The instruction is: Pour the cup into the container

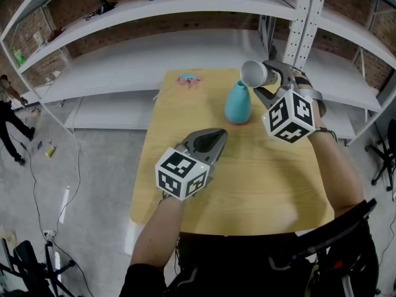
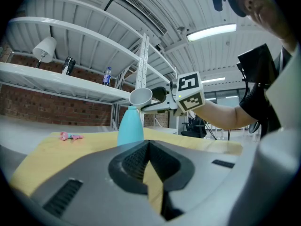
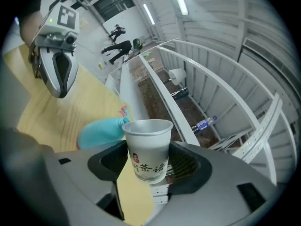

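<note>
A teal vase-shaped container (image 1: pixel 238 104) stands upright on the wooden table (image 1: pixel 260 184), toward its far side. My right gripper (image 1: pixel 267 79) is shut on a white paper cup (image 1: pixel 253 74), which lies tipped on its side with its mouth just above the container's neck. In the right gripper view the cup (image 3: pixel 146 135) sits between the jaws, with the container (image 3: pixel 101 131) below and behind it. My left gripper (image 1: pixel 221 132) hovers shut and holding nothing over the table's middle, pointing at the container (image 2: pixel 130 126). It sees the cup (image 2: pixel 141 97) over the neck.
A small pink object (image 1: pixel 189 79) lies near the table's far edge. White shelving (image 1: pixel 185 5) with an upright post (image 1: pixel 306 17) stands right behind the table. A person (image 1: pixel 9 116) stands far off at the left. Cables run across the grey floor.
</note>
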Motion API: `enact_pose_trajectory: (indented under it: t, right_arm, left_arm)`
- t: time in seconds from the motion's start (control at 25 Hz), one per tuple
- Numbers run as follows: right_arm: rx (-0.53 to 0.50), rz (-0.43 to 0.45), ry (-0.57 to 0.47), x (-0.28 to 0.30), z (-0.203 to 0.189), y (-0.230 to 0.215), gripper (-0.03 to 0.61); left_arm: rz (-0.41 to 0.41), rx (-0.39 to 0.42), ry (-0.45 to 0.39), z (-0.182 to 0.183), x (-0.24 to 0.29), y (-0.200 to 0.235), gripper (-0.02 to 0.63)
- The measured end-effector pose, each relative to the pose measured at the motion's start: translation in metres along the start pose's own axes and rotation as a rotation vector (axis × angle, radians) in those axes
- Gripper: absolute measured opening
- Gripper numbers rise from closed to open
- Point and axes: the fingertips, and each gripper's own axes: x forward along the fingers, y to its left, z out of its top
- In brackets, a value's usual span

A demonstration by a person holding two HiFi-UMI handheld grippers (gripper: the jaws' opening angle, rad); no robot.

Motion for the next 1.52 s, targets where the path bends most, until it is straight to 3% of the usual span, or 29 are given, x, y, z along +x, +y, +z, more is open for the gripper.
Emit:
enact_pose_trajectory:
  t: [0.28, 0.44, 0.64, 1.04, 1.52]
  right_arm:
    - [0.562, 0.083, -0.148, -0.011, -0.016, -0.007, 0.278]
    - [0.727, 0.054, -0.145, -0.015, -0.043, -0.008, 0.278]
    - [0.964, 0.084, -0.131, -0.018, -0.080, 0.007, 0.278]
    - [1.080, 0.060, -0.034, -0.018, -0.140, 0.039, 0.279]
    - [1.198, 0.096, -0.009, -0.016, -0.159, 0.060, 0.279]
  left_arm:
    - [0.003, -0.003, 0.002, 0.000, -0.001, 0.001, -0.002]
    - [0.005, -0.006, 0.000, 0.000, -0.001, 0.001, -0.002]
    - [0.005, -0.004, 0.004, 0.000, 0.000, 0.000, -0.002]
    - [0.004, -0.004, 0.005, 0.000, 0.000, 0.001, -0.002]
    - [0.015, 0.001, 0.005, 0.000, -0.001, 0.000, -0.002]
